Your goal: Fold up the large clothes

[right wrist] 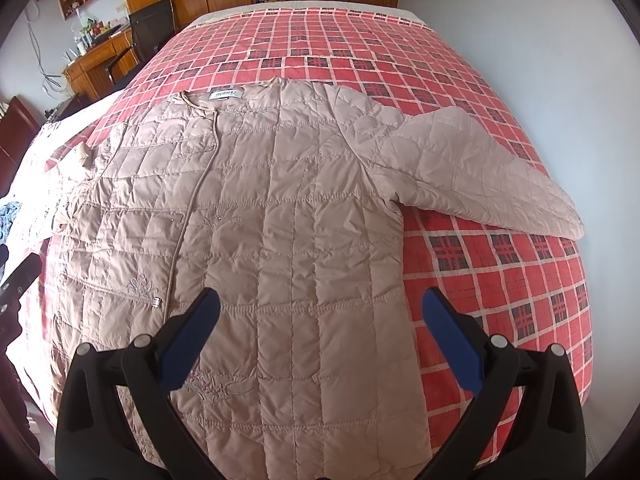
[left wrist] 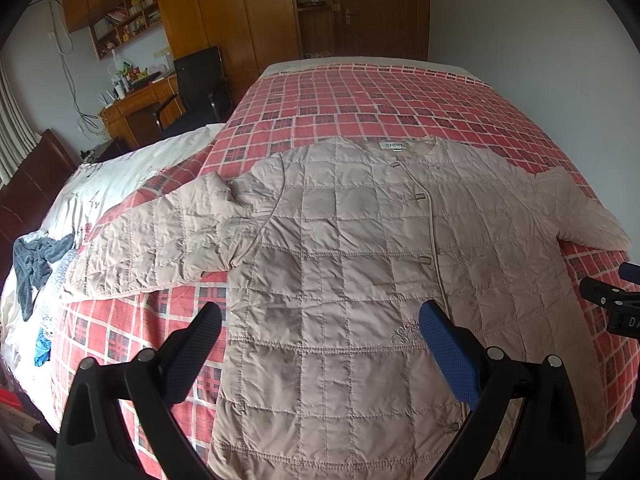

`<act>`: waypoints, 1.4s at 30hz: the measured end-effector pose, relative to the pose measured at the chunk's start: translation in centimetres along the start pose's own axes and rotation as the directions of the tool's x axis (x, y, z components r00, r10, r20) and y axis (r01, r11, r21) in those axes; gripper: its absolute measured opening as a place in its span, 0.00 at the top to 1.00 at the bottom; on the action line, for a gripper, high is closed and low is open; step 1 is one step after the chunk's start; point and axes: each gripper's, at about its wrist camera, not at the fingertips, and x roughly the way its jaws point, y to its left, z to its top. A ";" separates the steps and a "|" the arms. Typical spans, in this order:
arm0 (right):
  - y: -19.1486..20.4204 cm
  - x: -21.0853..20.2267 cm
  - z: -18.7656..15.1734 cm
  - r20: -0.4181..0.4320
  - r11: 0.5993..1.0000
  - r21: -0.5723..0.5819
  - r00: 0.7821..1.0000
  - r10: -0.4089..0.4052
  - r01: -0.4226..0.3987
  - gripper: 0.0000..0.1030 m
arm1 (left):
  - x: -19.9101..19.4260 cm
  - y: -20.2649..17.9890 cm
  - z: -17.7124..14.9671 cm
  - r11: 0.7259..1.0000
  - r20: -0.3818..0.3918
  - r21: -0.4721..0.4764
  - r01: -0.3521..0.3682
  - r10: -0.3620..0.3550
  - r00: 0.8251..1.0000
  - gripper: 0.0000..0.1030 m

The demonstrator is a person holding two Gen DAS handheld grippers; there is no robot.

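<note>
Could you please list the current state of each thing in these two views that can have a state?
quilted jacket: spread flat on the bed, front up, fastened, unfolded.
left sleeve: stretched out sideways, crumpled near the shoulder.
right sleeve: stretched out sideways, flat.
left gripper: open, above the jacket's lower part, holding nothing.
right gripper: open, above the hem area, holding nothing.
plaid bedspread: spread over the bed.

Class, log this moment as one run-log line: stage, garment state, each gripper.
stage: pre-fold | quilted jacket: flat on plaid bedspread, sleeves spread | left gripper: open, above hem | right gripper: open, above hem
</note>
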 end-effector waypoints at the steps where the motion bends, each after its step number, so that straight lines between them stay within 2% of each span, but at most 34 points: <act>1: 0.0 0.0 0.0 0.000 1.000 0.000 1.000 0.000 0.000 0.03 | 0.0 0.0 0.0 1.000 -0.001 0.000 0.000 0.000 1.000 0.04; 18: 0.1 0.0 0.3 0.001 1.000 0.000 1.000 0.001 -0.001 0.03 | 0.1 -0.1 0.1 1.000 -0.001 0.002 -0.001 0.001 1.000 0.04; 21: -0.2 0.1 0.4 0.021 1.000 0.002 1.000 0.011 -0.011 0.03 | 0.5 -0.4 0.2 1.000 -0.009 0.008 0.024 -0.024 1.000 0.04; 24: -2.1 1.3 0.5 0.023 0.996 0.045 0.997 0.074 -0.075 0.03 | 1.4 -0.5 0.3 0.998 -0.029 0.008 0.063 -0.062 0.998 0.04; 26: -5.1 2.7 1.0 -0.008 0.986 0.134 0.995 0.099 -0.097 0.03 | 2.0 -0.4 0.6 0.996 -0.039 -0.008 0.086 -0.086 0.995 0.04; 30: -13.1 5.8 1.9 -0.059 0.933 0.343 0.989 0.138 -0.109 0.04 | 3.1 -0.2 1.4 0.995 -0.038 -0.037 0.094 -0.095 0.995 0.04; 34: -22.1 9.3 3.0 -0.100 0.871 0.491 0.993 0.064 -0.007 0.06 | 3.8 -0.6 2.3 0.997 -0.022 -0.034 0.074 -0.074 0.997 0.04; 37: -28.0 12.0 3.4 -0.122 0.806 0.592 0.990 0.065 0.020 0.09 | 4.2 -1.0 2.6 0.997 -0.019 -0.031 0.069 -0.069 0.997 0.04; 39: -31.1 13.5 3.3 -0.138 0.759 0.651 0.987 0.080 0.029 0.20 | 4.3 -1.1 2.7 0.997 -0.019 -0.029 0.068 -0.069 0.997 0.04; 42: -34.8 15.5 2.9 -0.140 0.685 0.729 0.982 0.125 0.016 0.21 | 4.4 -1.4 2.6 0.998 -0.023 -0.024 0.064 -0.064 0.998 0.04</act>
